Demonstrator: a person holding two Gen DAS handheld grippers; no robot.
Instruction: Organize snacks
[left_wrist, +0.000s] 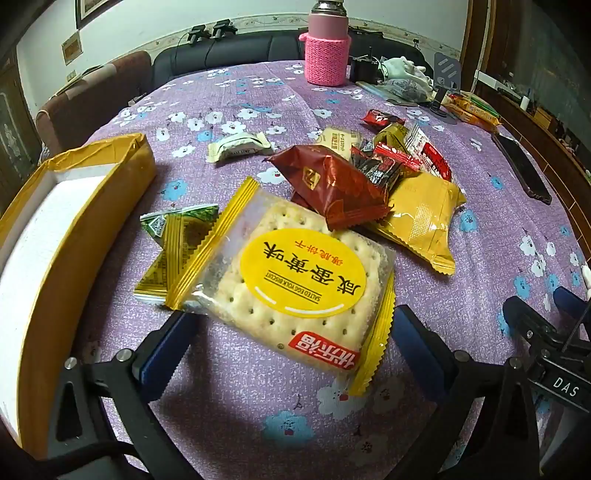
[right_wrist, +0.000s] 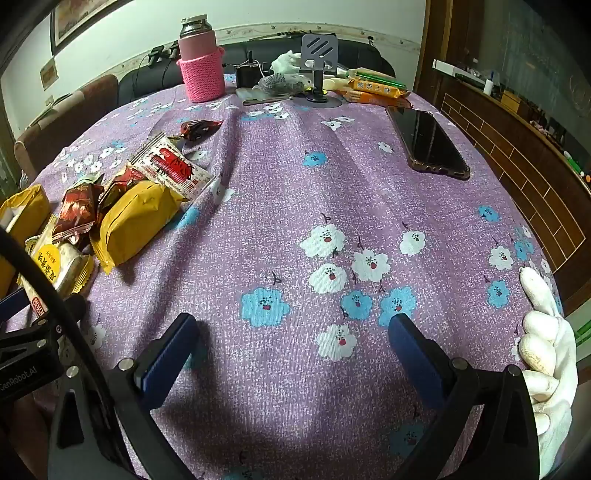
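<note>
A salted egg yolk biscuit pack (left_wrist: 295, 280) lies on the purple flowered tablecloth (left_wrist: 295, 424), its near edge between the fingers of my open left gripper (left_wrist: 291, 332). Behind it lie a dark red snack (left_wrist: 332, 184), a yellow pack (left_wrist: 421, 218), a green-and-gold pack (left_wrist: 173, 240), a cream candy (left_wrist: 240, 146) and several small red packs (left_wrist: 391, 162). A yellow box (left_wrist: 55, 236) with a white inside stands open at the left. My right gripper (right_wrist: 293, 332) is open and empty over bare cloth; the snack pile (right_wrist: 133, 218) is to its left.
A pink flask in a knitted sleeve (right_wrist: 201, 62) stands at the back. A black phone (right_wrist: 428, 140) lies at the right. A phone stand (right_wrist: 317, 62), biscuit packs (right_wrist: 373, 88) and clutter sit at the far edge. A white-gloved hand (right_wrist: 550, 343) holds the right gripper.
</note>
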